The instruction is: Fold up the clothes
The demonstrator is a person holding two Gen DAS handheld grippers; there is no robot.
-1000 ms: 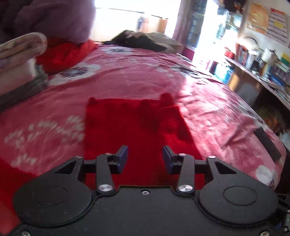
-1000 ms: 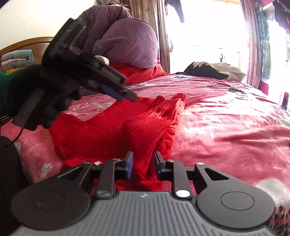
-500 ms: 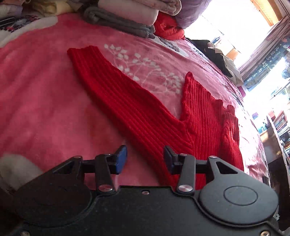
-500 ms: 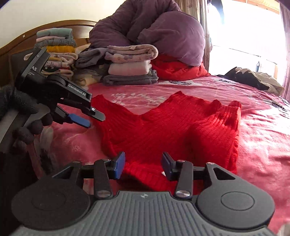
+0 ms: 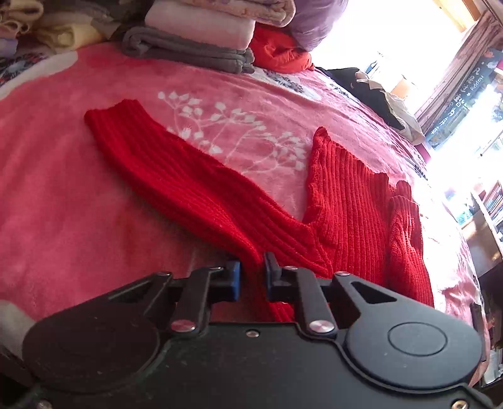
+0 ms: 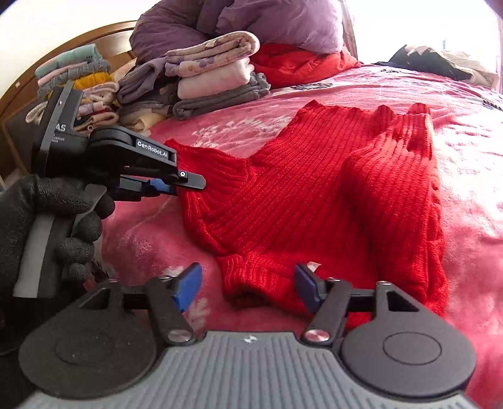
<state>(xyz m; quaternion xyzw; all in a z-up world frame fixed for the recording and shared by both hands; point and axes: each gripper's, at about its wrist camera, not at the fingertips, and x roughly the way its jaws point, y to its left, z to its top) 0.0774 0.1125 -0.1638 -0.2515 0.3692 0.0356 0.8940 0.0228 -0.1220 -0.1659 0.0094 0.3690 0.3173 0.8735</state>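
A red ribbed sweater point(image 5: 345, 204) lies flat on the pink floral blanket point(image 5: 63, 204). One sleeve point(image 5: 163, 166) stretches out to the upper left, and the other is folded over the body at the right. My left gripper point(image 5: 252, 273) is closing at the near end of the outstretched sleeve, and a ridge of red knit is pinched between its pads. In the right wrist view, a black-gloved hand point(image 6: 47, 214) holds that left gripper point(image 6: 191, 185) at the sweater's point(image 6: 314, 188) left edge. My right gripper point(image 6: 250, 284) is opening wide, and the sweater's near rolled edge lies between its pads untouched.
Stacks of folded clothes point(image 6: 213, 72) and a purple duvet point(image 6: 267, 22) stand at the head of the bed against a wooden headboard point(image 6: 94, 41). A crumpled red garment point(image 6: 298, 63) lies beside them. A dark garment point(image 5: 371, 91) lies near the window, and shelves point(image 5: 490, 214) line the bed's right side.
The left gripper swung down to the outstretched sleeve's near end and closed on the knit. The right gripper's jaws spread wide and its view turned left toward the folded stacks.
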